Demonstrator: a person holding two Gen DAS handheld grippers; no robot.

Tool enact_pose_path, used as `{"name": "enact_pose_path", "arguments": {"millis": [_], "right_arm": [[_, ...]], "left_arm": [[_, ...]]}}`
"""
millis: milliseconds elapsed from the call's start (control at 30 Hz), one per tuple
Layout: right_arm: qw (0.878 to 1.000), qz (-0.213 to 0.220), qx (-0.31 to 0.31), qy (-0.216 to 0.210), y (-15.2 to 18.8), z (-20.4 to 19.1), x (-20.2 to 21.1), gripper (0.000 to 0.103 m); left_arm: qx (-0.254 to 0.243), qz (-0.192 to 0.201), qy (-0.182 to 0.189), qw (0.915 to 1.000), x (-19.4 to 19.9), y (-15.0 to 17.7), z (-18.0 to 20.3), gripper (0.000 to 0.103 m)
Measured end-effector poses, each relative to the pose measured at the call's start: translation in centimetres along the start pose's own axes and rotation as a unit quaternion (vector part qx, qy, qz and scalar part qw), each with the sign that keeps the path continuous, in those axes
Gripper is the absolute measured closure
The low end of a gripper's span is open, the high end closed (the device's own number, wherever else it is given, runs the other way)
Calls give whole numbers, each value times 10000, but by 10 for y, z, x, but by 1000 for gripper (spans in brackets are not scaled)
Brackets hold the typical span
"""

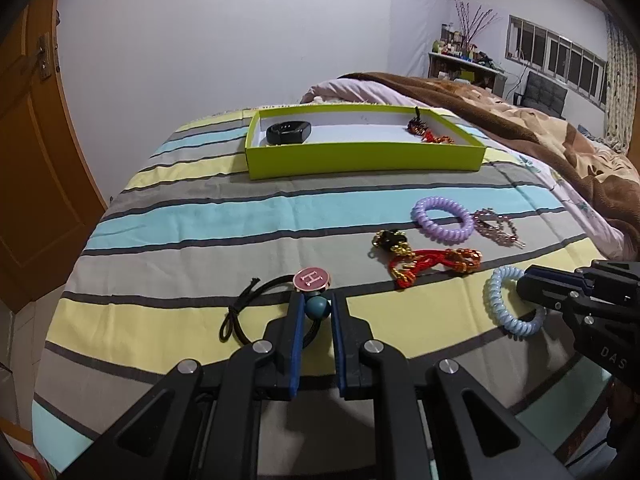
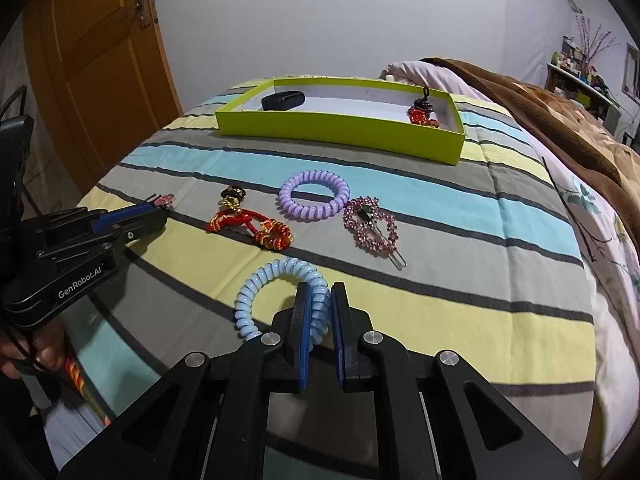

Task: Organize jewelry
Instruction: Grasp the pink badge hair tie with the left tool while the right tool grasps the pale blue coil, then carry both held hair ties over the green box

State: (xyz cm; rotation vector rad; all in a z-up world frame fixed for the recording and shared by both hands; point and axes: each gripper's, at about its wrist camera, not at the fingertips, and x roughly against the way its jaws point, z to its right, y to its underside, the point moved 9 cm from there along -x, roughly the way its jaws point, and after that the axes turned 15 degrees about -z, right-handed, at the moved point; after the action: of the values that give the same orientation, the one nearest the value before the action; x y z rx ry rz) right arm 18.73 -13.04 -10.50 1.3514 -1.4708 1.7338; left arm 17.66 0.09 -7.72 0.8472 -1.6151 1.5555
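A lime green tray (image 1: 360, 158) (image 2: 340, 130) at the far side of the striped bedspread holds a black watch (image 1: 289, 132) and a red and gold charm (image 1: 430, 131). My left gripper (image 1: 317, 306) is shut on a black hair tie with a teal bead (image 1: 318, 308) and a pink H disc (image 1: 312, 279). My right gripper (image 2: 320, 300) is shut on a pale blue coil hair tie (image 2: 276, 276), also seen in the left wrist view (image 1: 504, 304). A purple coil tie (image 2: 314, 196), a pink rhinestone clip (image 2: 372, 226) and a red and gold charm (image 2: 248, 226) lie between.
A brown blanket (image 1: 520, 116) lies on the bed to the right. An orange wooden door (image 2: 100, 60) stands to the left. The bed's edge runs along the left and the near side.
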Motion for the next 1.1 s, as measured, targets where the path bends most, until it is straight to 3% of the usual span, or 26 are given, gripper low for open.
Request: {"name": "enact_pose_path", "arguments": {"millis": [467,1100], "right_arm": [[9989,364,-261,-148,-1,9,32,93],[9970,665,-388,-69,-35,31,48,93]], "left_arm": [[5,400,260,9989,36,-2,7,89],[-82,660,346,9972,45,-37,14,89]]}}
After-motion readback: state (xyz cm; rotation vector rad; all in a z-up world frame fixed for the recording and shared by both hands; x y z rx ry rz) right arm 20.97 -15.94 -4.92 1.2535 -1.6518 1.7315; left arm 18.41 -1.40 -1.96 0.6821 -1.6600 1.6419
